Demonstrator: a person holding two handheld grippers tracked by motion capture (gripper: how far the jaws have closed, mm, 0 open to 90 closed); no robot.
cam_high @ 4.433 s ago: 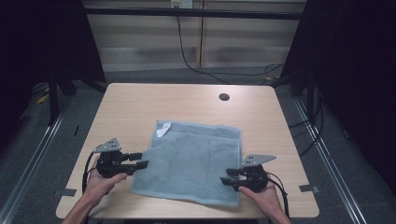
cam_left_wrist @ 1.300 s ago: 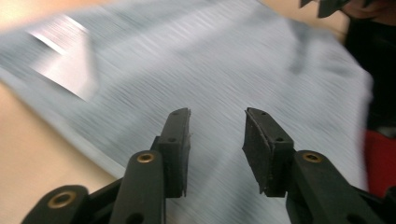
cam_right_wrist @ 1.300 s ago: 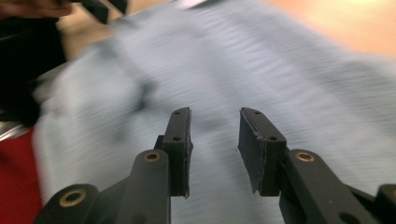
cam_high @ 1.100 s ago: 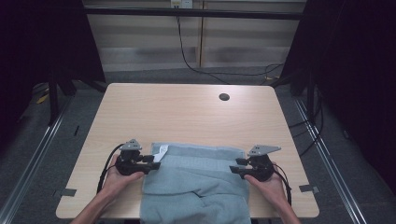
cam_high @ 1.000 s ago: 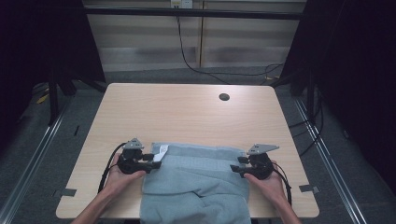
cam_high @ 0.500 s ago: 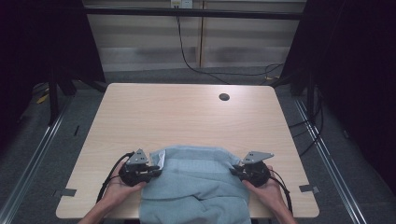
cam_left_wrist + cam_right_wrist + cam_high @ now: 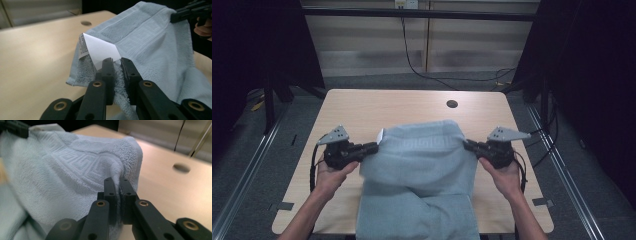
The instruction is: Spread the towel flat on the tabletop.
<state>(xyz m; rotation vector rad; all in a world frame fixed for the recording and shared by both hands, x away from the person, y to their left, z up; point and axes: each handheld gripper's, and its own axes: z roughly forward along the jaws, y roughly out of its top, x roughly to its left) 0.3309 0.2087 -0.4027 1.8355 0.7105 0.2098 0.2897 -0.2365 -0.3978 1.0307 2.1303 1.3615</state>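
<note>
Towel observation, left to right. Left gripper (image 7: 373,147), held in the person's left hand (image 7: 328,175), had its black jaws pinched on one corner of the pale blue terry towel (image 7: 422,170), right beside a white care label (image 7: 100,51) folded at that corner. The towel hung lifted between the two grippers above the light wooden table (image 7: 362,107), its lower part draping toward the near edge; a woven key-pattern band (image 7: 75,162) ran along its top. Right gripper (image 7: 468,145) was clamped on the opposite corner. A dark round hole (image 7: 452,104) sat near the table's far edge.
</note>
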